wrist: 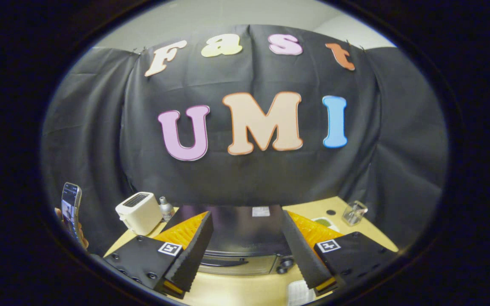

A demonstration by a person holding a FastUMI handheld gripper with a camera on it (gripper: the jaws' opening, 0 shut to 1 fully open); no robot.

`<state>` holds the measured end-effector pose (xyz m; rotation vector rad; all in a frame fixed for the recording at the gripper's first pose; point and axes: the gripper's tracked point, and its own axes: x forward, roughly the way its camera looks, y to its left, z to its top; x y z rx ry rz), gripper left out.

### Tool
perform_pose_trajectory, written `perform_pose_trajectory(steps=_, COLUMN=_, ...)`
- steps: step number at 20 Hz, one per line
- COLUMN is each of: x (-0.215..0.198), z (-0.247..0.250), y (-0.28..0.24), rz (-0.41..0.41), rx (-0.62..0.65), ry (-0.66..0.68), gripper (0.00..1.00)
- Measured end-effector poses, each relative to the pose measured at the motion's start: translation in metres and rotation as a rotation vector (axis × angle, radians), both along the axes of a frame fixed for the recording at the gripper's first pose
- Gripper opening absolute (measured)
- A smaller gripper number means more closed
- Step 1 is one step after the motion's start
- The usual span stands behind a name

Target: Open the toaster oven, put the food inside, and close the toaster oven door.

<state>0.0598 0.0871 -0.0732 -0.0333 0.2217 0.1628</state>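
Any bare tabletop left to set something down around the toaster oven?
Gripper open, nothing between its fingers. Bare table runs in front of the toaster oven. More beyond the right finger, between a green-centred dish and a clear glass. Crowded behind the left finger: white toaster, small bottle.

Evenly and fairly brightly lit from overhead, no harsh shadows. Sharp at centre; strong fisheye bending toward the rim, curving the worktop point(245, 291) edge. Soft glare on the toaster oven point(245, 238) top. Slight softness on the hand-held gripper point(251, 278), its fingers spread apart.
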Motion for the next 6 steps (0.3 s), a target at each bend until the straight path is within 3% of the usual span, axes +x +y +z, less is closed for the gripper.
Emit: perform_pose_trajectory(steps=6, x=-0.037, z=0.040, y=-0.004, rz=-0.011, rx=-0.044, ry=-0.069, gripper=0.99)
